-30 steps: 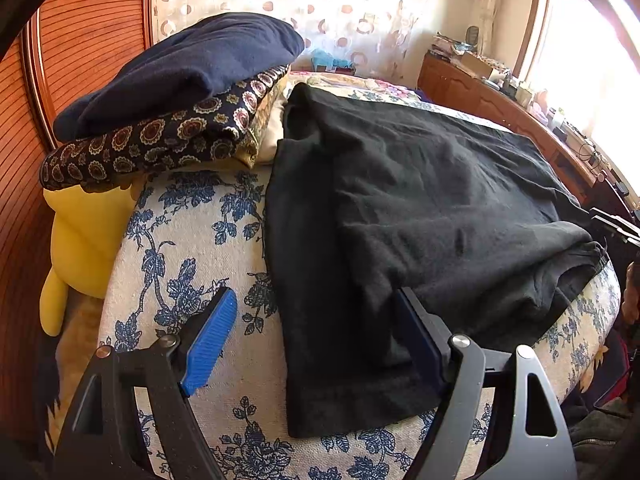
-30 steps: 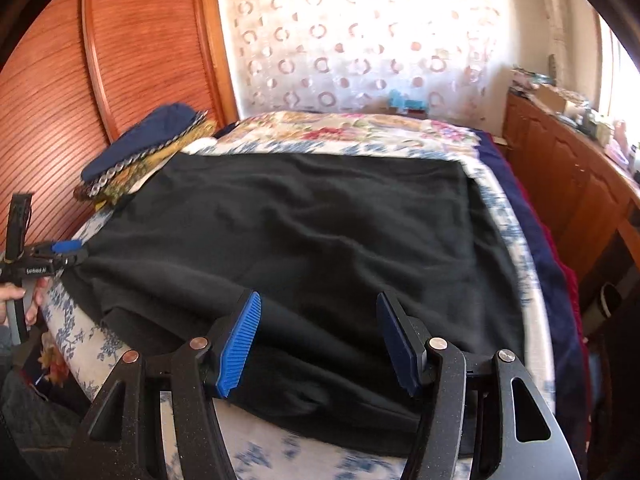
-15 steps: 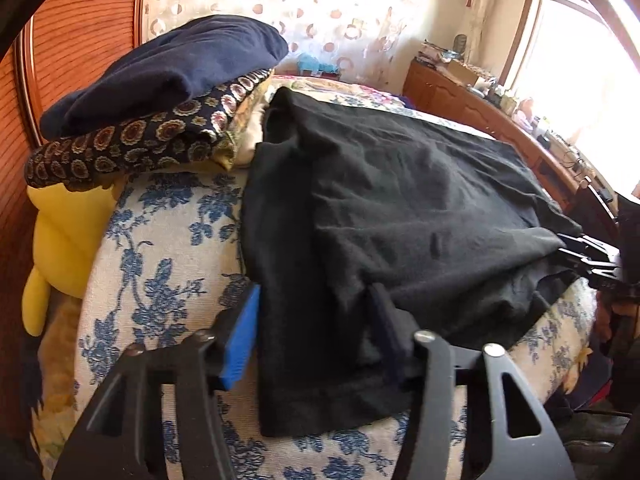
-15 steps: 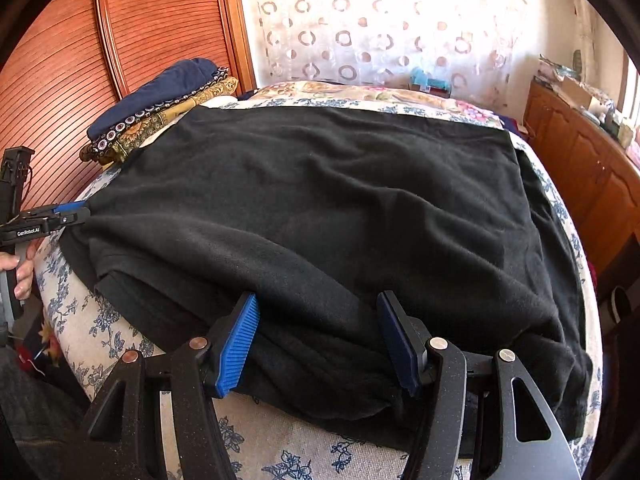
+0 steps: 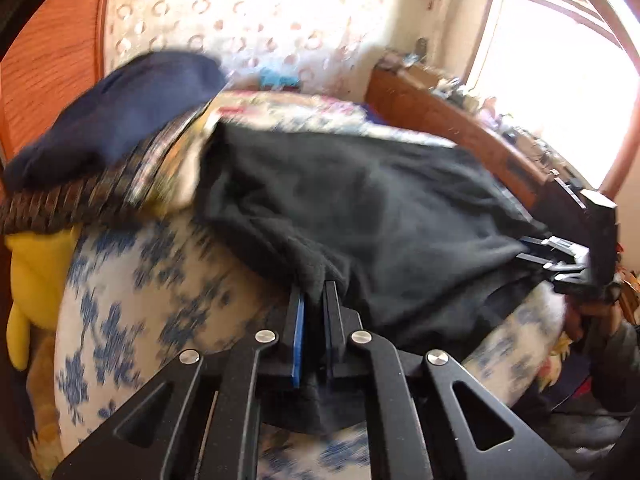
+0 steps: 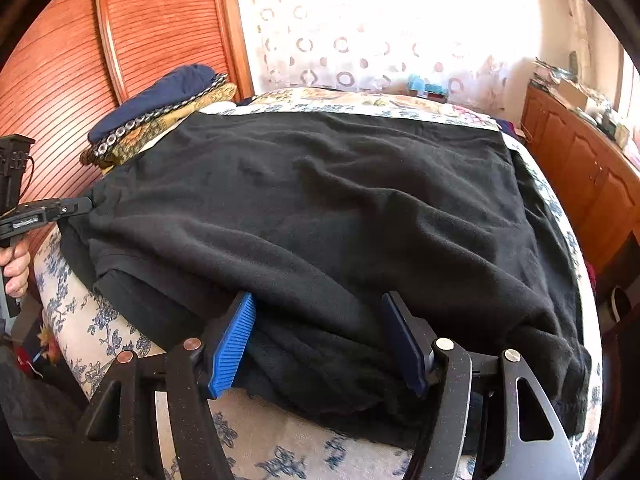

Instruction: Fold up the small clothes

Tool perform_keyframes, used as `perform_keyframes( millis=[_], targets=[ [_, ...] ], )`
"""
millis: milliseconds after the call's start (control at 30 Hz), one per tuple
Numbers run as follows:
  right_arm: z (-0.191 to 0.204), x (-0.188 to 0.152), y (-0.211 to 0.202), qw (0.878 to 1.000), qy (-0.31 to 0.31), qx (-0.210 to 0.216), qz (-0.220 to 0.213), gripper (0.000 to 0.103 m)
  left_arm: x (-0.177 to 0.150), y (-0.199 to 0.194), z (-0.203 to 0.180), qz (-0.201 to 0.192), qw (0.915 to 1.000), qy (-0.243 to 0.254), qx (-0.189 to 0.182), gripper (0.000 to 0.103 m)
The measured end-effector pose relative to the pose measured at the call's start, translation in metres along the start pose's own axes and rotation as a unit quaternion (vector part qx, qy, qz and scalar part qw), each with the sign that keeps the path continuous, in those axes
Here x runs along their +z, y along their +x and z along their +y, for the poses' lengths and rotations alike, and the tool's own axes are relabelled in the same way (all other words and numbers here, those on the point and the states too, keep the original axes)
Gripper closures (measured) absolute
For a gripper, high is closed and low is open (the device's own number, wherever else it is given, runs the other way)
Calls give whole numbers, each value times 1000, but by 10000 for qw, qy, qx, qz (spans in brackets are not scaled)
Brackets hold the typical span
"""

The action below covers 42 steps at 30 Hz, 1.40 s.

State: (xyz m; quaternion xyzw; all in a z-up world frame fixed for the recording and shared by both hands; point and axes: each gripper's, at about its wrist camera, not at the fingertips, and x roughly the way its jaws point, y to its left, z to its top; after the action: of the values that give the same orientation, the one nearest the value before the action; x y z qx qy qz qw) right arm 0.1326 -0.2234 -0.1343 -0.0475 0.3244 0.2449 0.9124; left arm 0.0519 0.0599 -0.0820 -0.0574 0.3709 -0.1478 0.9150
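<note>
- The black garment (image 6: 320, 216) lies spread across the bed (image 6: 280, 444), covering most of the floral bedspread; its near hem hangs toward the bed's front edge.
- Left wrist view: the left gripper (image 5: 314, 316) has its fingers pressed together on a bunched corner of the black garment (image 5: 380, 224), cloth pinched between the blue pads. The picture is motion-blurred.
- Only this view shows the yellow plush toy (image 5: 36, 264) wedged beside the bed, and the right gripper (image 5: 560, 256) at the garment's far edge.
- Right wrist view: the right gripper (image 6: 320, 344) has its fingers wide apart, straddling the folded hem without clamping it. The left gripper (image 6: 72, 206) shows at the left, nipping the garment's corner, a hand (image 6: 16, 268) below it.
- Half a second ago the left fingers were open around that corner; now they are closed and the cloth is drawn up into a ridge.
- A stack of folded clothes (image 6: 160, 120) sits at the far left corner, just beside the garment. Bare bedspread remains along the front edge and left side; a wooden cabinet (image 6: 580, 168) borders the right.
</note>
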Motion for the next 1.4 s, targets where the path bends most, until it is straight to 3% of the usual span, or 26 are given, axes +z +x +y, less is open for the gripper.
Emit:
perform_keyframes(
  millis=[367, 600, 900, 1200, 1267, 1400],
  targets=[
    [-34, -21, -46, 9980, 488, -132, -368, 36, 98, 9, -101, -518, 9918, 791, -861, 94],
    [-52, -35, -68, 9955, 723, -175, -588, 36, 132, 27, -170, -522, 9812, 1360, -1263, 94],
    [-63, -50, -84, 9927, 905, -256, -761, 36, 154, 44, -253, -378, 9633, 2031, -1715, 94],
    [-73, -60, -96, 9909, 1010, -339, -821, 36, 149, 69, -275, -59, 9604, 2102, -1827, 94],
    [-77, -61, -97, 9908, 1030, -361, -806, 36, 146, 70, -277, -93, 9605, 2212, -1684, 87],
    [-77, -56, -96, 9904, 1051, -392, -804, 36, 142, 63, -268, -230, 9621, 2200, -1595, 57]
  ],
)
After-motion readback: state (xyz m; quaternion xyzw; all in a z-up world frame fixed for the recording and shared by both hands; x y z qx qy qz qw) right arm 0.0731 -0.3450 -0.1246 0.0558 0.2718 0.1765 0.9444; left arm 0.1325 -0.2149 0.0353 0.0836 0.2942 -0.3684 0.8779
